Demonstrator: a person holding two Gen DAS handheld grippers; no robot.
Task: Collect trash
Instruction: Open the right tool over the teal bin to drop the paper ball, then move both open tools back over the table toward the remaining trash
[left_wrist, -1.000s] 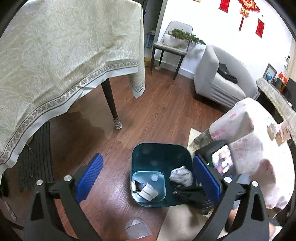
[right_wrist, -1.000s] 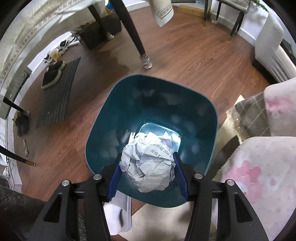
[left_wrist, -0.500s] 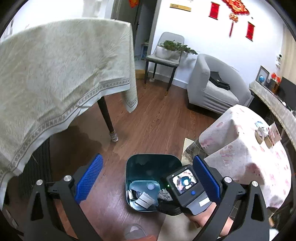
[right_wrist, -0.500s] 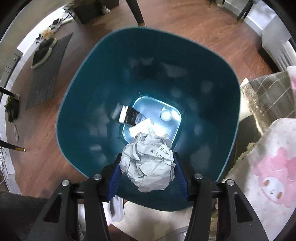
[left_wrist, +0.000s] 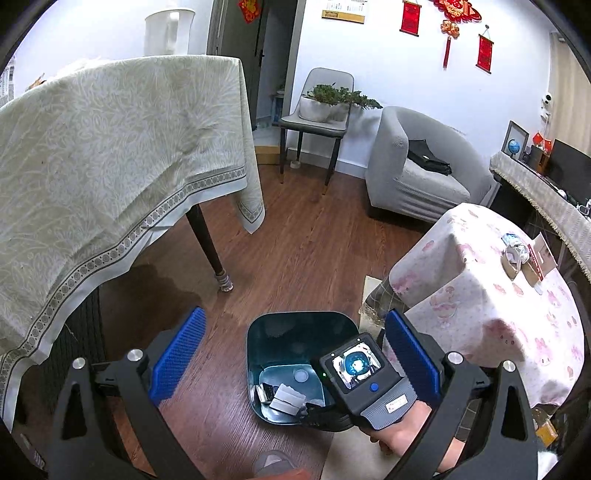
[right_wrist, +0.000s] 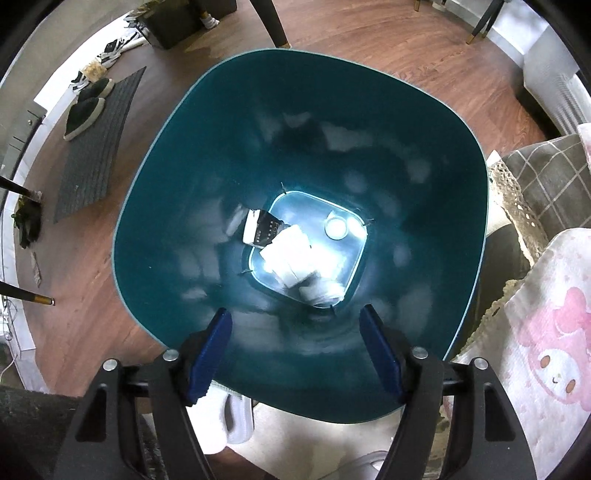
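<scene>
Jaws on the right gripper (right_wrist: 295, 350) have just been opening and now stand wide with nothing between them. It points straight down over the near rim of the teal bin (right_wrist: 155, 206), so a released item would drop inside rather than on the floor. Left gripper (left_wrist: 295, 354) jaws are also wide and empty; it's held back above the bin, probably to stay clear of the drop.

Trash sits on the bin floor: white crumpled paper (right_wrist: 291, 258) near the middle, a dark printed packet (right_wrist: 264, 230) against the far-left edge, a small round cap (right_wrist: 336, 227) toward the far-right corner. Packet print is too small to read.

Farther out, red wall hangings (left_wrist: 410, 16) carry characters, not legible.
</scene>
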